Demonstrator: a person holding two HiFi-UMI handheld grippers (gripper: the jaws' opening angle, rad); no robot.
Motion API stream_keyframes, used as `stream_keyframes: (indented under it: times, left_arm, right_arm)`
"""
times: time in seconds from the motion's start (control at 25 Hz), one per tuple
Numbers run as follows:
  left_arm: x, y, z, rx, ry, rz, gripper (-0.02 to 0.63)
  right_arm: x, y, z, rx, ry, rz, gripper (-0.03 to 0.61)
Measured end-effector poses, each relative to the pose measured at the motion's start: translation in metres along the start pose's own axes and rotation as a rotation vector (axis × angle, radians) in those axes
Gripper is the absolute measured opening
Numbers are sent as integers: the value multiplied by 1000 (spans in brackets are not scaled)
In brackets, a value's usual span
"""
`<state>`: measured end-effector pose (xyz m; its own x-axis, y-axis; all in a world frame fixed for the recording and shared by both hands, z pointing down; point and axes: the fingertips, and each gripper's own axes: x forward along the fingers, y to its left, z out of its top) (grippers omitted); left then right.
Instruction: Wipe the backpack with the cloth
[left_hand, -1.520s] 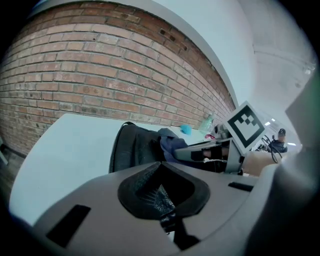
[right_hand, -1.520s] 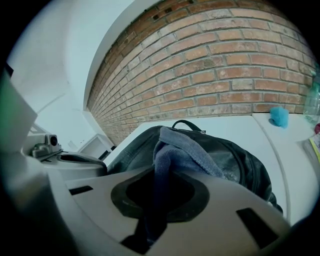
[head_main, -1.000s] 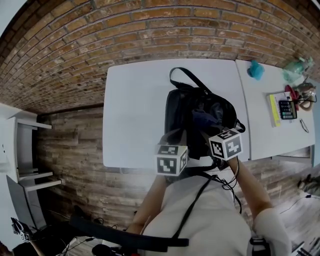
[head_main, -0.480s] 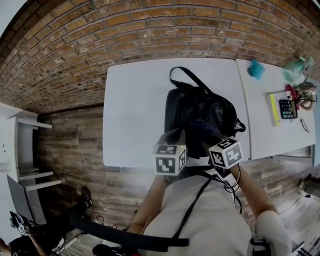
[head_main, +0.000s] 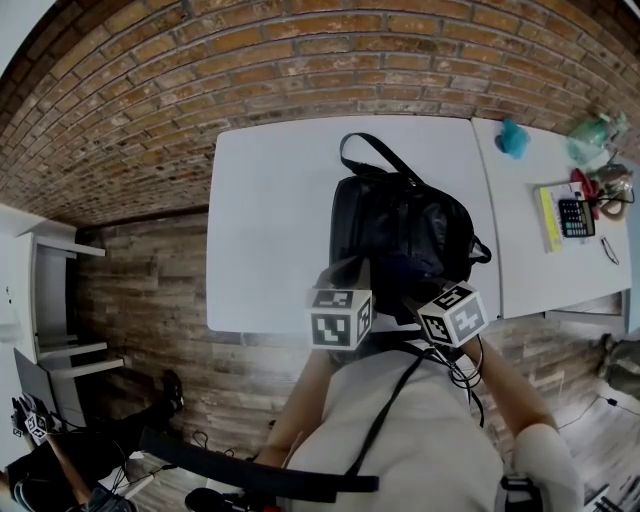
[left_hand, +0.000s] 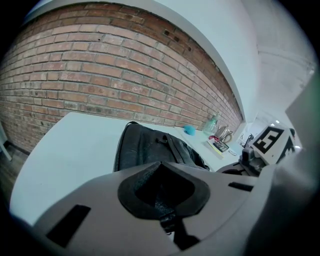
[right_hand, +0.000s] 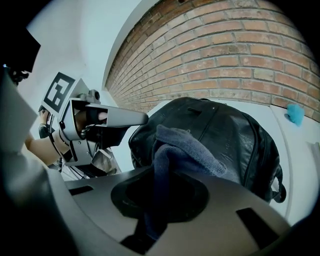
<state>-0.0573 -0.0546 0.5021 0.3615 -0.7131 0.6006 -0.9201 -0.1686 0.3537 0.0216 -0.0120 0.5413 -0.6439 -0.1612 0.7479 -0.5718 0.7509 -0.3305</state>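
Observation:
A black leather backpack (head_main: 400, 225) lies flat on the white table (head_main: 270, 220), its handle loop toward the brick wall. My right gripper (head_main: 418, 287) is shut on a dark blue cloth (right_hand: 185, 150), which rests on the backpack's near end (right_hand: 235, 135). My left gripper (head_main: 346, 284) sits at the backpack's near left corner. Its jaws look shut on black backpack material (left_hand: 161, 200). The left gripper view looks along the bag (left_hand: 150, 145) toward the wall. In the right gripper view the left gripper (right_hand: 102, 120) shows at the left.
A second white table (head_main: 530, 250) adjoins at the right, holding a teal object (head_main: 512, 139), a calculator (head_main: 575, 217) and a bottle (head_main: 592, 135). The brick wall (head_main: 300, 60) backs both tables. A white shelf unit (head_main: 50, 300) stands on the left. The table's near edge runs just under both grippers.
My right gripper has drawn the cloth down the backpack toward its near edge, closer to me. The left gripper and the backpack have stayed put.

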Motion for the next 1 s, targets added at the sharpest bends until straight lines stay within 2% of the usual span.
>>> stream_keyframes:
  times: [0.2,0.44,0.56,0.72,0.92,1.0]
  left_arm:
    - [-2,0,0,0,-6,-3,3]
    - [-5,1,0,-9,-11,-8,3]
    - [-7,5,0,-19,-19,-5,3]
    - [-9,8,1,-23,-20,1,3]
    - [-9,6,0,-22,-23,-3,3]
    - [-9,7,0,-22,-19,-3,3]
  right_arm:
    - [2,8,-10,10,58,61,38]
    - [-2,9,-7,-12,99,67,38]
    - [-11,8,7,-34,100,76,38]
    - [-26,-3,48,-40,15,67,38]
    - [-28,-34,108,-67,-117,-21,38]
    - [-22,-45,129,-50,-154,-30,38]
